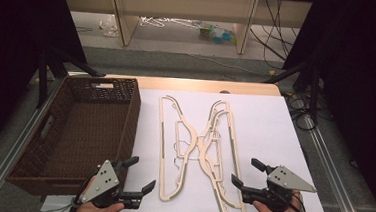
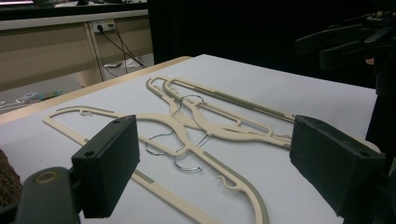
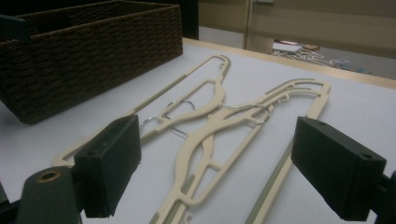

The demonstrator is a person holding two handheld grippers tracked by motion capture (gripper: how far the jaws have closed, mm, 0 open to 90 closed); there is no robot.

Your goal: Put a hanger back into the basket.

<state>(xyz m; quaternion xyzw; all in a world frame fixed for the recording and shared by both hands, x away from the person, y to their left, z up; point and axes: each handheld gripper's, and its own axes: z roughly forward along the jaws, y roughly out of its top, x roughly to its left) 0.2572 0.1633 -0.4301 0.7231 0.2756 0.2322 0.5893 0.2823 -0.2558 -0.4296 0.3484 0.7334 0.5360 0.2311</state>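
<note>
Far left of the bench: dark wicker basket (image 1: pixel 125 116), empty, its long side running along the white sheet's (image 1: pixel 274 132) left edge. Near-left corner: left gripper (image 1: pixel 138 175), jaws wide apart w/ nothing between them, hovering just off the basket's near right corner & aimed at the hangers. Centre of the sheet: pile of cream hangers (image 1: pixel 200 147), several overlapping & crossed, metal hooks (image 2: pixel 184 154) tangled in the middle; the pile lies flat, apart from the basket. Near-right edge: right gripper (image 1: pixel 246 173), jaws also fully spread, empty, close to the nearest hanger's lower arm. Looks like the approach step, prob. before a first pick. Next move needs one hanger singled out, jaws closed on a thin arm w/o snagging the hooks.
</note>
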